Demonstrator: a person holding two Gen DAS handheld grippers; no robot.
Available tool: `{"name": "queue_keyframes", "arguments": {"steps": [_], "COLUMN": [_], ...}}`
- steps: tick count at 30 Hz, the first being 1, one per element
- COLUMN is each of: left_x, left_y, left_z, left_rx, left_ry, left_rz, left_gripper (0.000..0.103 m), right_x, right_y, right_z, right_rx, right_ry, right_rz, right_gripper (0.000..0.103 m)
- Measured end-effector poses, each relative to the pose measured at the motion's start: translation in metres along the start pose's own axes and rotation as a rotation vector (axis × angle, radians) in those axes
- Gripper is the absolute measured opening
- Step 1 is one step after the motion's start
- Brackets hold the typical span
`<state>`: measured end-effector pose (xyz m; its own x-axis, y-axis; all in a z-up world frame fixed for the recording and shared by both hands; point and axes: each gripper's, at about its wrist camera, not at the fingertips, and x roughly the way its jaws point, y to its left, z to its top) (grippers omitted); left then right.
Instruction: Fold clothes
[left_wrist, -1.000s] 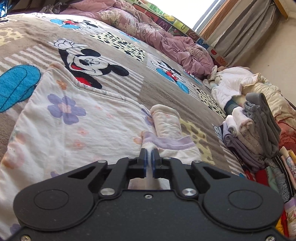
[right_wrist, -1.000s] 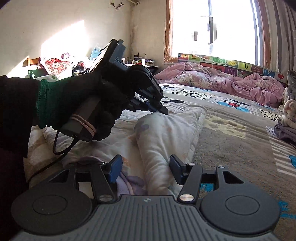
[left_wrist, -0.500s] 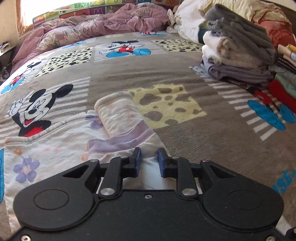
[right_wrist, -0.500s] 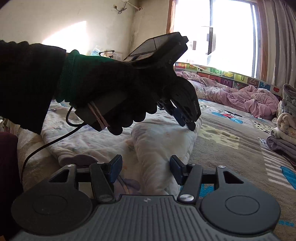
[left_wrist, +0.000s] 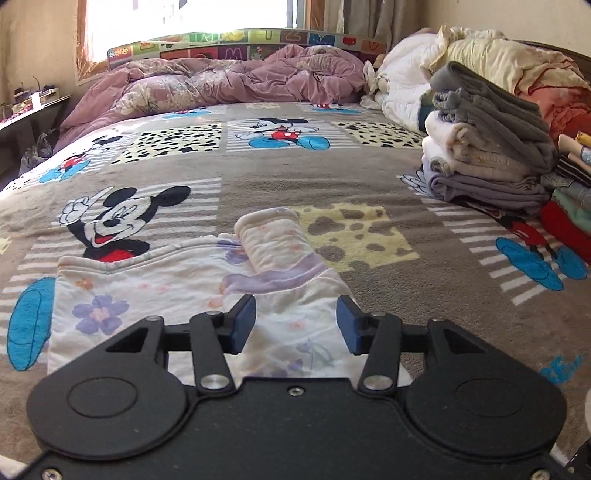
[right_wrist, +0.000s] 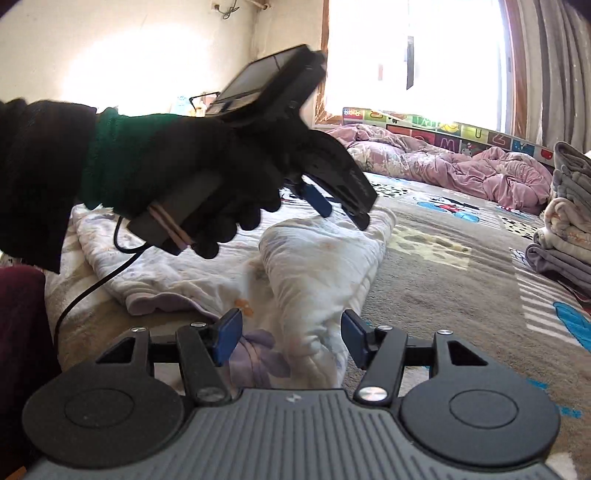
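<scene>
While the floral garment (left_wrist: 155, 295) lies part-folded on the bed (left_wrist: 369, 192), the left gripper (left_wrist: 295, 323) has just been opening, its fingers clear; the right gripper (right_wrist: 290, 338) stands open too. Pinch the near hem squarely and fold far, edges aligned.

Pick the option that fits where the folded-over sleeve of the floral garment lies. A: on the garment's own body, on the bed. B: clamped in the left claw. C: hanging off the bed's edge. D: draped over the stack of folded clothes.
A: the sleeve lies folded over the floral garment flat on the blanket, while the left claw stands open above it.
</scene>
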<state>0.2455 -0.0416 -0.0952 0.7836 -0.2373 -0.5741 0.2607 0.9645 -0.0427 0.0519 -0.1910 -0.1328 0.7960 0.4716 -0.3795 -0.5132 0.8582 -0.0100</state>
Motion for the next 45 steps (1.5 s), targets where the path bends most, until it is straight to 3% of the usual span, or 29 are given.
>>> {"name": "queue_keyframes", "arguments": {"steps": [5, 10, 14, 18, 20, 24, 29, 32, 33, 34, 38, 45], "left_x": [-0.07, -0.133, -0.179, -0.209, -0.215, -0.211, -0.204, -0.197, -0.195, -0.197, -0.204, -0.195], "left_y": [0.046, 0.101, 0.15, 0.193, 0.209, 0.228, 0.235, 0.237, 0.237, 0.233, 0.199, 0.088], "left_z": [-0.035, -0.087, -0.125, -0.155, -0.17, -0.196, -0.193, -0.19, -0.188, -0.184, -0.147, -0.075], "left_rx": [-0.202, -0.487, -0.727, -1.016, -1.114, -1.251, -1.22, -1.207, -1.208, -1.189, -0.962, -0.492], "left_ry": [-0.065, -0.146, -0.227, -0.237, -0.244, -0.232, -0.287, -0.288, -0.281, -0.288, -0.35, -0.389], "left_rz": [0.052, 0.125, 0.265, 0.407, 0.408, 0.333, 0.265, 0.214, 0.187, 0.175, 0.112, 0.048], "left_gripper": [0.048, 0.052, 0.053, 0.053, 0.053, 0.053, 0.052, 0.026, 0.011, 0.007, 0.006, 0.005], "right_x": [-0.024, -0.028, -0.032, -0.033, -0.033, -0.03, -0.024, -0.02, -0.02, -0.02, -0.025, -0.025], "right_y": [-0.004, -0.013, -0.022, -0.027, -0.028, -0.025, -0.022, -0.024, -0.025, -0.027, -0.04, -0.079], "right_z": [-0.002, -0.009, -0.013, -0.012, -0.011, -0.009, -0.013, -0.014, -0.014, -0.014, -0.015, -0.033], "right_rx": [0.072, 0.181, 0.289, 0.363, 0.398, 0.417, 0.408, 0.421, 0.433, 0.444, 0.518, 0.777], "right_ry": [-0.027, -0.03, -0.039, -0.049, -0.059, -0.066, -0.051, -0.046, -0.049, -0.054, -0.087, -0.134], "right_rz": [-0.011, -0.034, -0.031, -0.006, 0.014, 0.043, 0.064, 0.067, 0.069, 0.07, 0.079, 0.125], "right_gripper": [0.06, 0.06, 0.06, 0.06, 0.06, 0.061, 0.061, 0.061, 0.061, 0.061, 0.061, 0.062]}}
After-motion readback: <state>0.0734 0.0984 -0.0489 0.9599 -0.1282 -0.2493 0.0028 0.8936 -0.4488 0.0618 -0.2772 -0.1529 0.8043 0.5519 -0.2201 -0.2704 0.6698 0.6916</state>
